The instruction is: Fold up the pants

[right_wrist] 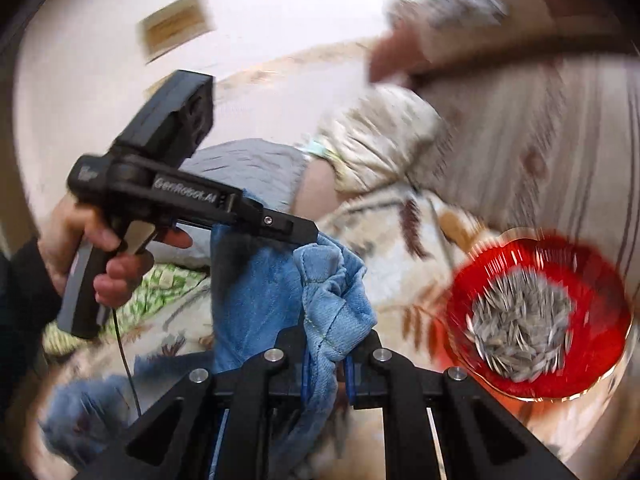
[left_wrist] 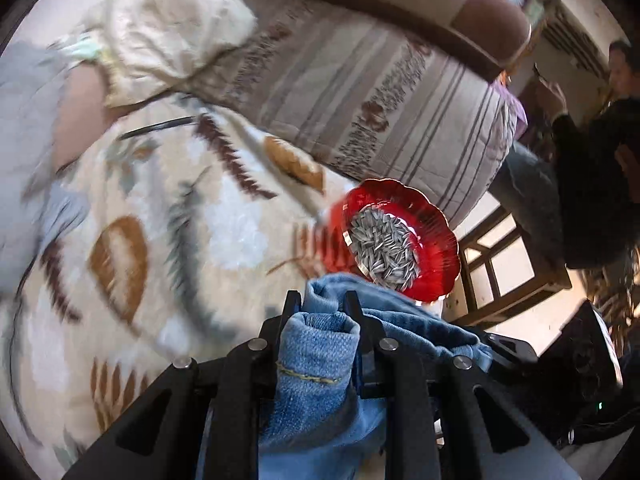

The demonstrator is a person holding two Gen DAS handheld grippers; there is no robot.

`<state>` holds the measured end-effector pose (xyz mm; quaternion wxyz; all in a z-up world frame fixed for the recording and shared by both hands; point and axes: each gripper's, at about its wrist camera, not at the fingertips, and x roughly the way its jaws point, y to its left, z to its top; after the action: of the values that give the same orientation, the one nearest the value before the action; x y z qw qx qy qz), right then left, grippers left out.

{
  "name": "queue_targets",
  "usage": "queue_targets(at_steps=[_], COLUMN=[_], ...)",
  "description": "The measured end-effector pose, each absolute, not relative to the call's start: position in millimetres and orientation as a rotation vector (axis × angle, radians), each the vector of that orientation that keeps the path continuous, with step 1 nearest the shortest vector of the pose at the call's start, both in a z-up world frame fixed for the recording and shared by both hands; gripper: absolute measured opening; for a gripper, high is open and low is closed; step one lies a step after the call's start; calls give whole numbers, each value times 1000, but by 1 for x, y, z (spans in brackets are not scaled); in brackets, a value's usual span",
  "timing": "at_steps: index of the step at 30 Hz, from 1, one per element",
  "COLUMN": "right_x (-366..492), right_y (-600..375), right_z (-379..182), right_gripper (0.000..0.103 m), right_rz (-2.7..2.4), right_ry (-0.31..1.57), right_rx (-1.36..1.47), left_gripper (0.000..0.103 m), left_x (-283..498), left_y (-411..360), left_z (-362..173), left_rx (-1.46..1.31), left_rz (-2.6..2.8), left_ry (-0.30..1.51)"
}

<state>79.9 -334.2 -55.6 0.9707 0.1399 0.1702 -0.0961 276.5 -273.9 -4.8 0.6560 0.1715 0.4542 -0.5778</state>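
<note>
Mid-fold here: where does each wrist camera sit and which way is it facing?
Left wrist: on the left gripper, angled down at the leaf-patterned blanket; jaws shut on the blue denim pants.
Right wrist: on the right gripper, facing the left gripper and the hand holding it; jaws shut on denim.
Shared: pants, blanket, red scalloped glass dish of sunflower seeds.

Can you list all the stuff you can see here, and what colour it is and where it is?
pants: one, blue denim, held up between both grippers
blanket: one, cream with brown leaves, under the pants
dish: one, red, on the blanket, full of grey seeds
striped quilt: one, beige, behind the dish
pillow: one, cream, far end
left gripper: black, clamped on pants
right gripper: black, clamped on pants
hand: one, holding the left gripper's handle
</note>
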Motion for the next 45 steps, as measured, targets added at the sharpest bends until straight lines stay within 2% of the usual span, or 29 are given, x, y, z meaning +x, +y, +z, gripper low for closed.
queue_targets(at_steps=[6,8,12,14,16,17,19,20,21,22,23,27,29,31,37,45], right_x=[86,97,112,120,127,128,124,122,117,111,100,67,56,53,75,175], right_y=[-241,-212,-172,-159,-148,-145,-144,-144,-145,-148,-154,-178,-200,-225,-277,-314], right_z=[-59,-75,-108,-126,-143,-147,-142,-139,-134,-127,-117,-83,-69,-60,-57,-39], right_gripper=[13,13,13,13,16,16,23,37,71,82,87,88,95,96,96,96], right_rz=[-85,-11,99,142,155,152,148,157,174,183,183,223,258,298,378,496], right_ry=[367,433,552,626,700,708,702,708,714,702,660,581,548,545,643,813], right_rx=[4,-71,-166,-207,-273,-295,-307,-302,-289,-275,-259,-222,-176,-141,-100,-71], left_gripper=[26,29,29,39,79,85,92,94,98,101,101,102,103,103,103,103], left_x=[293,301,312,310,305,303,297,293,288,283,277,249,229,216,188,182], left_y=[-182,-155,-98,-81,-66,-59,-46,-42,-36,-31,-24,-7,-4,-7,-30,-70], left_z=[-46,-68,-110,-113,-106,-100,-86,-78,-70,-62,-56,-33,-28,-33,-70,-114], left_rx=[269,230,167,153,141,134,110,100,87,68,46,-34,-51,-63,-46,48], left_rz=[-1170,-1105,-930,-889,-858,-848,-828,-818,-808,-800,-796,-799,-794,-795,-739,-605], left_ry=[1099,1146,1230,1234,1207,1191,1149,1132,1114,1099,1093,1074,1069,1086,1121,1098])
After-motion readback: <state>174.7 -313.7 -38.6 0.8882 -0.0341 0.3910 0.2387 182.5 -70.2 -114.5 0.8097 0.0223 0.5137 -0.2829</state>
